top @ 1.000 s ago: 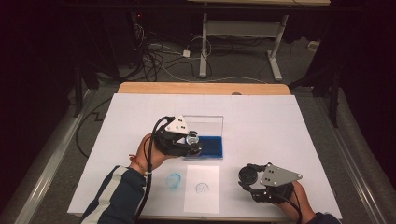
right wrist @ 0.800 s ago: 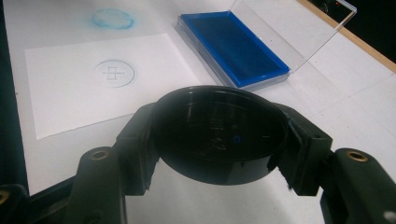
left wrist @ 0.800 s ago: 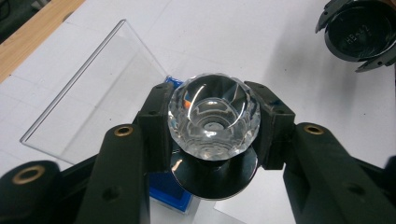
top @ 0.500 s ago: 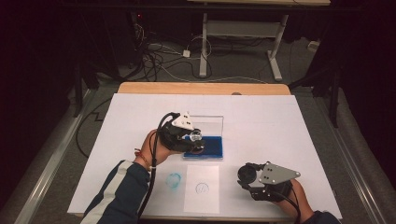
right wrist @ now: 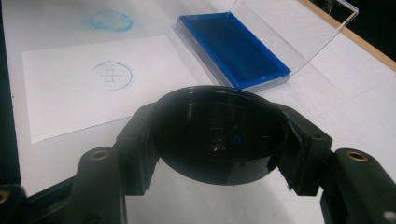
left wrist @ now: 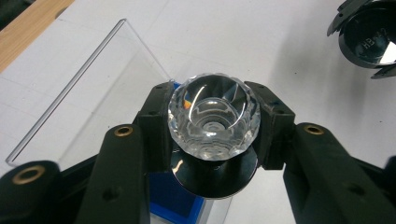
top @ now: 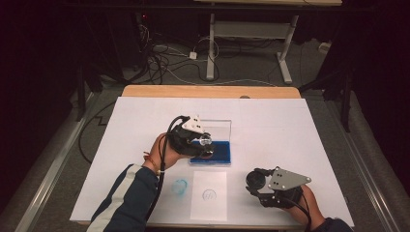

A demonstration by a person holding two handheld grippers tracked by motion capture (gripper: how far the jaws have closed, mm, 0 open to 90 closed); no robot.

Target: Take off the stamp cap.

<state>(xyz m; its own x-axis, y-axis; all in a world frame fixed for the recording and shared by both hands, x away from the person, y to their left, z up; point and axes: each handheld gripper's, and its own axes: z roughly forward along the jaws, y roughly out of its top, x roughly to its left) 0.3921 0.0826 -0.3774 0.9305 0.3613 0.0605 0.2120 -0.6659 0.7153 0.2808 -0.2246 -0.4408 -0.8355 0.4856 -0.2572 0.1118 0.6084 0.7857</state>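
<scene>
Bench (top: 290,125) covered in white filled the high view, with a wooden edge at twelve o'clock. Near its centre the left hand-held gripper (top: 204,143) hovered over a blue ink pad (top: 220,151) in a clear case with its lid (top: 217,126) standing open, and it pinched a clear faceted stamp (top: 205,140). At six o'clock from the pad lay a sheet of paper (top: 209,195) bearing a round printed mark (top: 209,195); a blue smudge (top: 179,187) lay on the bench at nine o'clock from that sheet. At four o'clock from the pad, well apart from it, the right hand-held gripper (top: 256,181) rested low by the bench's near edge, pinching a black round cap (top: 255,180).

In the left gripper view, the left hand-held gripper (left wrist: 213,123) had its jaws pressed on both sides of the stamp's (left wrist: 213,120) clear faceted knob, which sat above a black disc base. The blue pad (left wrist: 173,196) showed beneath at seven o'clock, its clear lid (left wrist: 88,84) at ten o'clock, and the black cap (left wrist: 369,39) at two o'clock.

In the right gripper view, the right hand-held gripper (right wrist: 219,137) clamped the black cap (right wrist: 219,135) by its rim, the hollow side facing the camera. Beyond it lay the blue pad (right wrist: 233,44) at twelve o'clock, the paper (right wrist: 93,84) with its round mark (right wrist: 112,75) at ten o'clock, and the smudge (right wrist: 112,20) farther off.
</scene>
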